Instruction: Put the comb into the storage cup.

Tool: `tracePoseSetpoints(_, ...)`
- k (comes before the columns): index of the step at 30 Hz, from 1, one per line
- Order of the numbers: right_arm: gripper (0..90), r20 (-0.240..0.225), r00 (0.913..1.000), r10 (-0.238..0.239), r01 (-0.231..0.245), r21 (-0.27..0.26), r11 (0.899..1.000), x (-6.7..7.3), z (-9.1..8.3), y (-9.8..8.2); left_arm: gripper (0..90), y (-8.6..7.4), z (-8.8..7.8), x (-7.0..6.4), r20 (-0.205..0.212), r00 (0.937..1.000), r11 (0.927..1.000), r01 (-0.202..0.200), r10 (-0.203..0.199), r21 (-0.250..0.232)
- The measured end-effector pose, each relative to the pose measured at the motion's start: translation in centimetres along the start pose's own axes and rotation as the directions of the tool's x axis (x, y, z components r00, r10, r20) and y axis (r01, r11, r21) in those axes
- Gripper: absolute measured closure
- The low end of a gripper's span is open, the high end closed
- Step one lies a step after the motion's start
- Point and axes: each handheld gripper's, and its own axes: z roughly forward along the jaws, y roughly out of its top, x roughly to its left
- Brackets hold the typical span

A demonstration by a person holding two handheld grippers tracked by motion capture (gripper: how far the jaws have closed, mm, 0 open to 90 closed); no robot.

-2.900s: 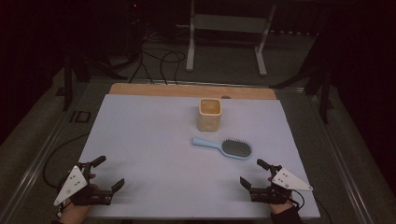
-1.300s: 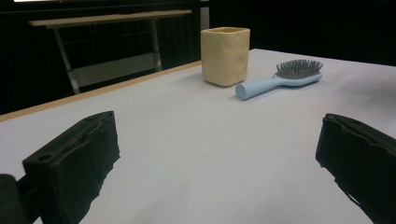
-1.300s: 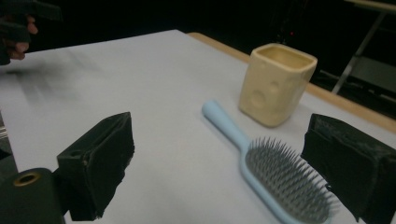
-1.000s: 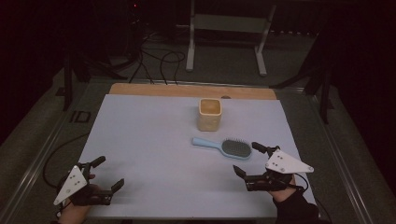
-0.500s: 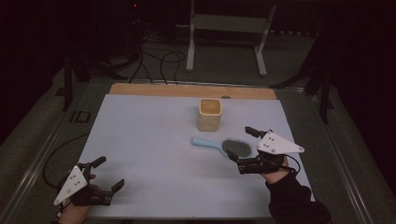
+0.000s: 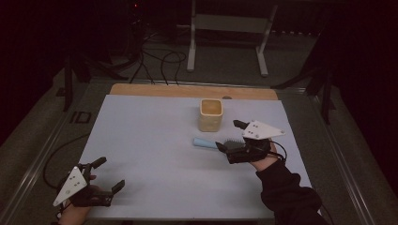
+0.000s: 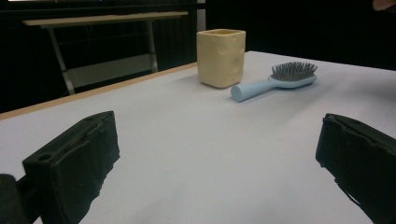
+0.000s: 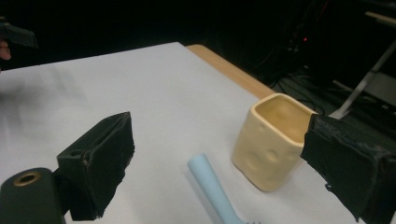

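Note:
A light blue hairbrush point(image 6: 205, 142) lies on the white table top point(image 6: 150, 140), its bristle head partly hidden under my right gripper point(image 6: 227, 135). That gripper hovers open over the brush. In the right gripper view the blue handle point(image 8: 209, 183) runs between the wide-apart jaws of the right gripper point(image 8: 224, 161), with a pale yellow square cup point(image 8: 271, 140) just beyond. The cup point(image 6: 210, 115) stands upright behind the brush. My left gripper point(image 6: 110, 173) rests open at the front left corner. From the left gripper point(image 7: 217, 163), cup point(image 7: 220, 57) and brush point(image 7: 275, 79) lie far ahead.
A wooden strip point(image 6: 187, 90) borders the table's far edge. Behind it on the floor stand a metal frame point(image 6: 227, 28) and loose cables point(image 6: 159, 61). Metal rails point(image 6: 42, 159) run along the table's sides. A sleeved forearm point(image 6: 286, 192) comes in at the lower right.
My right gripper has travelled from the front right edge forward and left until it hangs over the hairbrush's head. The left gripper, cup and brush have stayed put.

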Motion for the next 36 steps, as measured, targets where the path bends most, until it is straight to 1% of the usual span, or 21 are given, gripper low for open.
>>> tracePoseSetpoints(8,8.9,-0.024,0.9996,0.018,-0.017,0.033,0.999,-0.6,2.8,-0.1,0.0,0.0,0.0,0.0,0.002,1.0,1.0,0.002,-0.002,-0.002)
tracePoseSetpoints(9,10.5,-0.026,0.9995,0.017,-0.016,0.037,0.999,-0.7,3.0,-0.1,0.0,0.0,0.0,0.0,0.001,1.0,1.0,0.002,-0.002,-0.001)
tracePoseSetpoints(11,10.7,-0.035,0.999,0.025,-0.024,0.045,0.999,-0.8,3.7,-0.1,0.0,0.0,-0.1,0.0,0.003,1.0,1.0,0.003,-0.003,-0.002)
tracePoseSetpoints(12,10.7,-0.035,0.999,0.025,-0.024,0.045,0.999,-0.8,3.7,-0.1,0.0,0.0,-0.1,0.0,0.003,1.0,1.0,0.003,-0.003,-0.002)
tracePoseSetpoints(13,13.3,-0.035,0.9989,0.03,-0.029,0.054,0.998,-0.9,4.4,-0.2,0.0,0.0,0.0,0.0,0.003,1.0,1.0,0.002,-0.002,-0.002)
tracePoseSetpoints(14,13.3,-0.035,0.9989,0.03,-0.029,0.054,0.998,-0.9,4.4,-0.2,0.0,0.0,0.0,0.0,0.003,1.0,1.0,0.002,-0.002,-0.002)
tracePoseSetpoints(15,13.6,-0.039,0.9987,0.034,-0.032,0.063,0.997,-1.0,5.1,-0.4,0.0,0.0,0.0,0.0,0.004,1.0,1.0,0.003,-0.003,-0.002)
tracePoseSetpoints(16,13.6,-0.039,0.9987,0.034,-0.032,0.063,0.997,-1.0,5.1,-0.4,0.0,0.0,0.0,0.0,0.004,1.0,1.0,0.003,-0.003,-0.002)
tracePoseSetpoints(18,18.3,-0.033,0.9986,0.042,-0.039,0.078,0.996,-1.1,6.0,-0.7,0.0,0.0,0.0,0.0,0.006,1.0,1.0,0.005,-0.005,-0.003)
tracePoseSetpoints(19,18.3,-0.033,0.9986,0.042,-0.039,0.078,0.996,-1.1,6.0,-0.7,0.0,0.0,0.0,0.0,0.006,1.0,1.0,0.005,-0.005,-0.003)
tracePoseSetpoints(20,22.6,-0.016,0.999,0.042,-0.04,0.092,0.995,-1.1,6.6,-0.9,0.0,0.0,0.0,0.0,0.007,1.0,1.0,0.004,-0.004,-0.003)
tracePoseSetpoints(22,24.2,-0.012,0.9989,0.045,-0.043,0.101,0.994,-1.2,6.9,-1.1,0.0,0.0,0.0,0.0,0.007,1.0,1.0,0.004,-0.003,-0.002)
tracePoseSetpoints(25,36.2,0.017,0.9992,0.036,-0.038,0.126,0.991,-1.3,8.0,-1.6,0.0,-0.1,0.0,0.0,0.007,1.0,1.0,0.004,-0.004,0.0)
tracePoseSetpoints(26,40.9,0.024,0.9989,0.04,-0.043,0.133,0.99,-1.3,8.3,-1.8,0.0,-0.1,0.0,0.0,0.007,1.0,1.0,0.005,-0.005,0.001)
tracePoseSetpoints(27,43.6,0.03,0.9988,0.038,-0.042,0.136,0.99,-1.3,8.6,-2.0,0.0,-0.1,0.0,0.0,0.007,1.0,1.0,0.005,-0.005,0.001)
tracePoseSetpoints(28,47.6,0.031,0.9988,0.037,-0.041,0.142,0.989,-1.4,8.9,-2.2,0.0,-0.1,0.0,0.0,0.007,1.0,1.0,0.004,-0.004,0.002)
tracePoseSetpoints(29,49.4,0.035,0.9983,0.046,-0.051,0.147,0.988,-1.3,9.1,-2.3,0.0,-0.1,0.0,0.0,0.008,1.0,1.0,0.004,-0.004,0.002)
tracePoseSetpoints(30,52.4,0.035,0.9984,0.045,-0.049,0.151,0.987,-1.4,9.3,-2.5,0.0,-0.1,0.0,0.0,0.009,1.0,1.0,0.004,-0.004,0.002)
tracePoseSetpoints(33,60.1,0.022,0.9978,0.063,-0.066,0.17,0.983,-1.5,10.0,-3.0,0.0,-0.1,0.0,0.0,0.01,0.9999,1.0,0.005,-0.005,0.002)
tracePoseSetpoints(35,61.4,0.02,0.9975,0.068,-0.07,0.179,0.981,-1.5,10.2,-3.1,0.0,-0.1,0.0,0.0,0.011,0.9999,1.0,0.005,-0.005,0.001)
tracePoseSetpoints(36,62.9,0.019,0.9979,0.061,-0.064,0.189,0.98,-1.5,10.4,-3.2,0.0,-0.1,0.0,0.0,0.01,0.9999,1.0,0.005,-0.005,0.002)
